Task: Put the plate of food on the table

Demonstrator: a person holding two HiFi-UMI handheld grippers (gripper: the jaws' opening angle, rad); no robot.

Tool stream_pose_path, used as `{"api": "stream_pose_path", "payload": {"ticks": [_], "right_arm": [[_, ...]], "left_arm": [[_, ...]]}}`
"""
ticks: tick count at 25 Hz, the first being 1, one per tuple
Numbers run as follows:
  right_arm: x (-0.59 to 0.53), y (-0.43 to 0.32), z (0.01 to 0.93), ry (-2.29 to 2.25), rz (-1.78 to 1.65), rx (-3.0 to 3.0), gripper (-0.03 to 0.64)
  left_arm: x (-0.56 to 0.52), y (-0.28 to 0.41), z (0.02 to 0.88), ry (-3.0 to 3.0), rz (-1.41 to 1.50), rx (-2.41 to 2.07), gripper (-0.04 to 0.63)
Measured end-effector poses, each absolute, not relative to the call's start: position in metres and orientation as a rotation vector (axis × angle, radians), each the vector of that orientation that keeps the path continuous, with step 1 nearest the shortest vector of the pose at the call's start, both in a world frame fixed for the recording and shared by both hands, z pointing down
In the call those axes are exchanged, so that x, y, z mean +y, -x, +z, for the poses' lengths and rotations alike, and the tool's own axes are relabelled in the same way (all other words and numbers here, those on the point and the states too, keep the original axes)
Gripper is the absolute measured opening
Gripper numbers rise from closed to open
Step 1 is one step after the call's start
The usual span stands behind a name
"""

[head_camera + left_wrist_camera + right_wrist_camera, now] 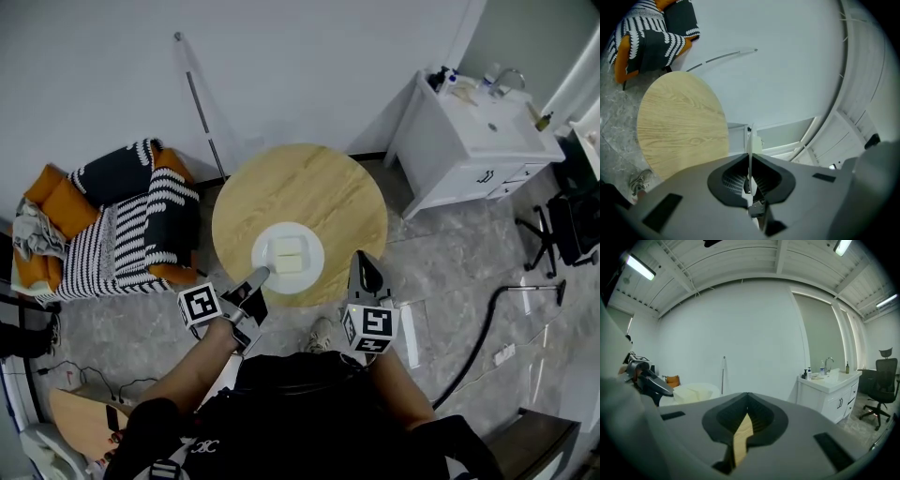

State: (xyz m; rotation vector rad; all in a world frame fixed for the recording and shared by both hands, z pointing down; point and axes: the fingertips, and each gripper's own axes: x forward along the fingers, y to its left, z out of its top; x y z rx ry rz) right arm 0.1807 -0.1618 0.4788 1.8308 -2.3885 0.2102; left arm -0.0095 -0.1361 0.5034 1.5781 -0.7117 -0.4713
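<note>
A white plate (288, 255) carrying pale yellow blocks of food (287, 254) is over the near part of the round wooden table (319, 192). My left gripper (260, 276) is shut on the plate's near-left rim. In the left gripper view the plate (751, 150) shows edge-on as a thin white line between the jaws. Whether the plate rests on the tabletop or hangs just above it I cannot tell. My right gripper (364, 259) is shut and empty, by the table's near-right edge, right of the plate. The right gripper view shows the plate (696, 392) at its left.
A striped armchair (117, 220) with orange cushions stands left of the table. At the back right there is a white sink cabinet (473, 141), with a black office chair (574, 225) beyond it. A thin rod (200, 108) leans on the wall. A hose (487, 328) lies on the floor.
</note>
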Motion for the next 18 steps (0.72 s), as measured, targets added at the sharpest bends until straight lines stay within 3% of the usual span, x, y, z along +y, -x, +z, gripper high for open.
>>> {"api": "stream_pose_path", "payload": {"ticks": [18], "right_arm": [[-0.198, -0.201, 0.482, -1.748, 0.245, -2.47, 0.006]], "left_arm": [[-0.159, -0.022, 0.495, -1.605, -0.488, -0.742, 0.018]]}}
